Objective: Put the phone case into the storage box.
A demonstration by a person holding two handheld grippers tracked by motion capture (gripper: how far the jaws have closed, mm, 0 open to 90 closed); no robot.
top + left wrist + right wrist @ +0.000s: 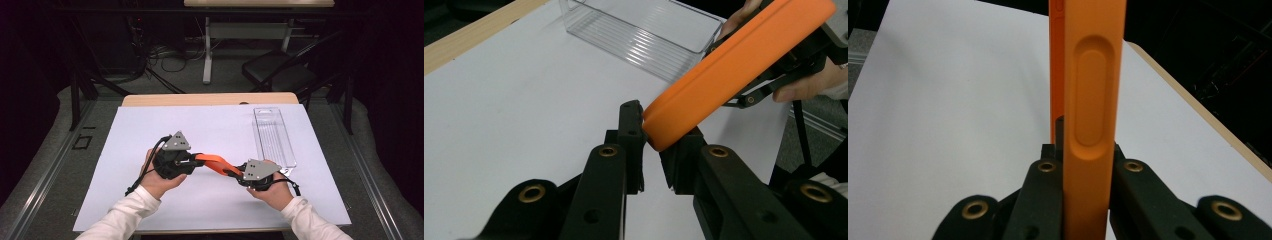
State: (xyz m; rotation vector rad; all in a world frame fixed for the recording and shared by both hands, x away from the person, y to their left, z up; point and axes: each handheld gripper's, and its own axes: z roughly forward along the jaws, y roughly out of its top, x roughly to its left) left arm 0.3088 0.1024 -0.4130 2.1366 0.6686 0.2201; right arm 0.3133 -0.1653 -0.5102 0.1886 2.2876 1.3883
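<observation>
An orange case (218, 164), long and flat with an oblong recess on its narrow edge (1093, 100), hangs above the white sheet (150, 150) between both grippers. My left gripper (196, 159) is shut on its left end; in the left gripper view the jaws pinch the rounded tip of the orange case (734, 65) at the left gripper (656, 137). My right gripper (237, 172) is shut on the other end, with the case standing edge-on between the jaws of the right gripper (1083, 150). The right gripper (794, 60) and its hand appear at the far end in the left gripper view.
A clear plastic tray (272, 135), long and ribbed, lies on the sheet at the right, beyond the right hand; it also appears as the clear tray (639, 30) in the left gripper view. Behind the table stands a dark chair (280, 70) and a table leg.
</observation>
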